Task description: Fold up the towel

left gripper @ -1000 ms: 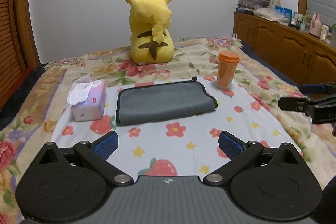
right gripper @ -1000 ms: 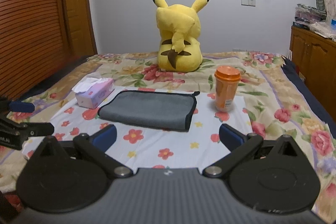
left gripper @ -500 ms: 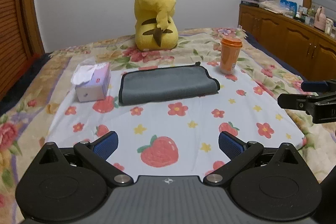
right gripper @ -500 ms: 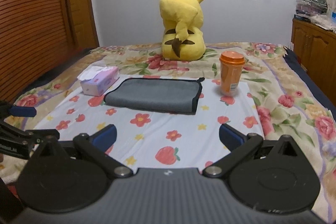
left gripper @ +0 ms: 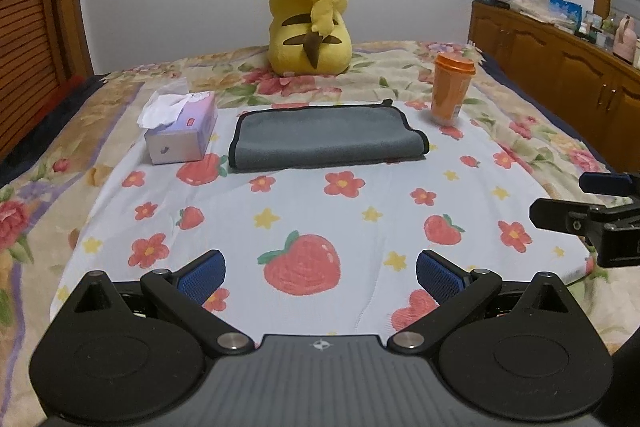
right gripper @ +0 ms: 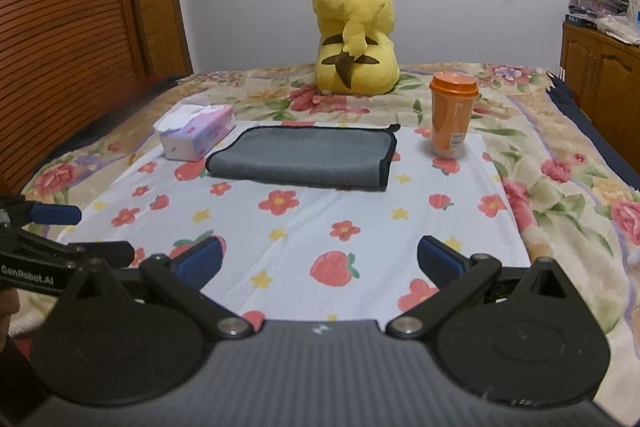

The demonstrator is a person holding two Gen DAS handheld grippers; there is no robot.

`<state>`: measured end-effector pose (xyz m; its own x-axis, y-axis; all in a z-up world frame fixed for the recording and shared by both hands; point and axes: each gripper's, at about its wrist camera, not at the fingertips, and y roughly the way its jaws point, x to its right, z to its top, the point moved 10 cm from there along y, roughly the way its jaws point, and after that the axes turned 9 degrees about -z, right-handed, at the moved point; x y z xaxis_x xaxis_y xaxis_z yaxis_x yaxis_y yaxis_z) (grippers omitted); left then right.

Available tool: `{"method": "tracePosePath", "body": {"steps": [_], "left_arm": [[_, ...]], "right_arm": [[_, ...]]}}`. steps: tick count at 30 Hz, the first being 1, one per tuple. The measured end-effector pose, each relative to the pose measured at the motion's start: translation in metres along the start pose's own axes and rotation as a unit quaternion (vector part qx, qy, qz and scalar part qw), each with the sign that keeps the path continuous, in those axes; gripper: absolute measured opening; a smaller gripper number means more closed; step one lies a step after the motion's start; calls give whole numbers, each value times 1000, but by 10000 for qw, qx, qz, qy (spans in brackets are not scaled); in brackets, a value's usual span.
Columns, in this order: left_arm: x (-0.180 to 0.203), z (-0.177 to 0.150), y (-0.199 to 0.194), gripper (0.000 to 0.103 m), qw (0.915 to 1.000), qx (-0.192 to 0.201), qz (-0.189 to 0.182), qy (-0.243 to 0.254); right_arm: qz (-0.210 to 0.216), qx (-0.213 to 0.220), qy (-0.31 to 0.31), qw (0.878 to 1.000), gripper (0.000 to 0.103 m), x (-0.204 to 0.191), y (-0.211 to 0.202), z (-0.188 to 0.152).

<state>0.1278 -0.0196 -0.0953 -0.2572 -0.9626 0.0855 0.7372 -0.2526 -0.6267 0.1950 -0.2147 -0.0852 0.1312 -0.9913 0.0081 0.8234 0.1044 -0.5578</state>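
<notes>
The left gripper [left gripper: 321, 273] hung above the near part of a white sheet printed with strawberries and flowers [left gripper: 320, 223], its blue-padded fingers [left gripper: 202, 275] spread wide with nothing between them. The right gripper [right gripper: 319, 261] hovered beside it over the same sheet, its jaws likewise spread and empty. Each showed at the edge of the other's view.

Well beyond both, the grey towel [left gripper: 326, 139] lay flat on the far part of the sheet, already folded into a long rectangle with a dark trim along its edges. A tissue box [left gripper: 182, 133] sat just to its left and an orange lidded cup [left gripper: 450, 89] stood upright near its right far corner. Behind them a yellow plush toy [left gripper: 310, 15] sat on the floral bedspread [right gripper: 560, 163], back turned.
</notes>
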Motion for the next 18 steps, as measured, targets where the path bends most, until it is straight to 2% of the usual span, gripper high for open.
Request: {"method": "tracePosePath", "body": {"steps": [6,18], "left_arm": [[-3,-6,7,103,10000,-10,67,34],[-9,0,2,103,9994,299,156,-9]], "right_arm": [[-86,12,-13,10000,103,1,7,-5],[-241,-6,3,9997,103,4,15,-10]]}}
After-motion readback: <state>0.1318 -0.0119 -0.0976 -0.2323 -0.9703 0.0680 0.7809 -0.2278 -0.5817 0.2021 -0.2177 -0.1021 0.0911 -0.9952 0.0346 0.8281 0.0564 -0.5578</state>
